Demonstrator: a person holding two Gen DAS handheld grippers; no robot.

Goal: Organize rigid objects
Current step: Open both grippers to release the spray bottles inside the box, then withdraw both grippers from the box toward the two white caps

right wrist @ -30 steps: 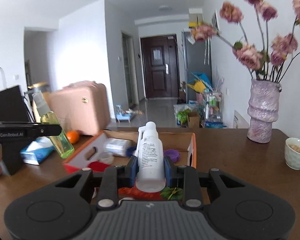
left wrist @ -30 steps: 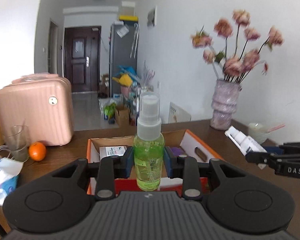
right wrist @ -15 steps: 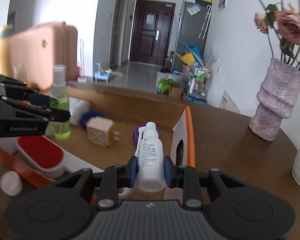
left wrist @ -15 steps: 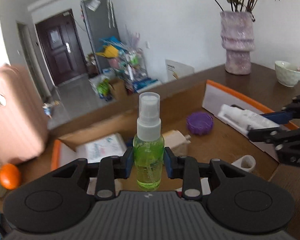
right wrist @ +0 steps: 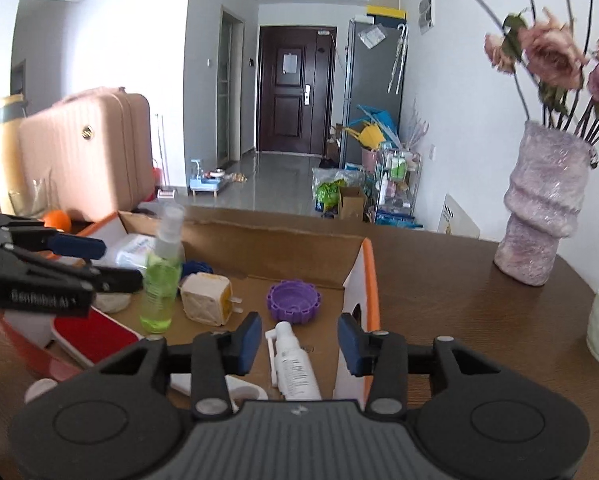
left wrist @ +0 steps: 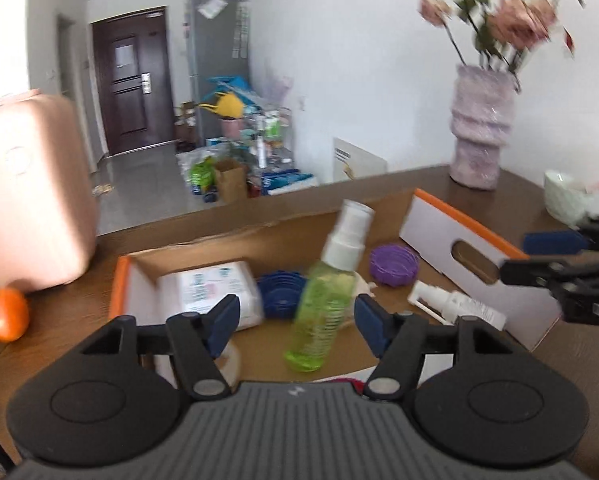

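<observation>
Left wrist view: the left gripper (left wrist: 295, 322) has just been opening, its blue pads apart, and the green clear-plastic spray bottle with a white pump top (left wrist: 326, 298) stands tilted between them, touching neither pad, its base on the floor of the open cardboard box with orange rims (left wrist: 465, 222); behind it lie a blue ribbed round lid (left wrist: 280, 293) and a purple ribbed round lid (left wrist: 394, 261) toward the box's far wall, and a white wrapped packet (left wrist: 209, 290) in the far left corner; the white plastic spray bottle (left wrist: 455, 304) lies flat by the box's right wall; an orange fruit (left wrist: 6, 314) sits on the brown wooden table (left wrist: 439, 178) off the box's left side

Right wrist view: the right gripper (right wrist: 298, 344) has likewise just been opening, pads apart; the white bottle lies on the box floor between and below them, free of both; the green bottle leans just beside a cream cube-shaped plug (right wrist: 207, 298); the left gripper's fingers (right wrist: 75, 246) reach in from the left edge; a pale mauve ribbed vase (right wrist: 541, 216) stands near the table's far right edge
</observation>
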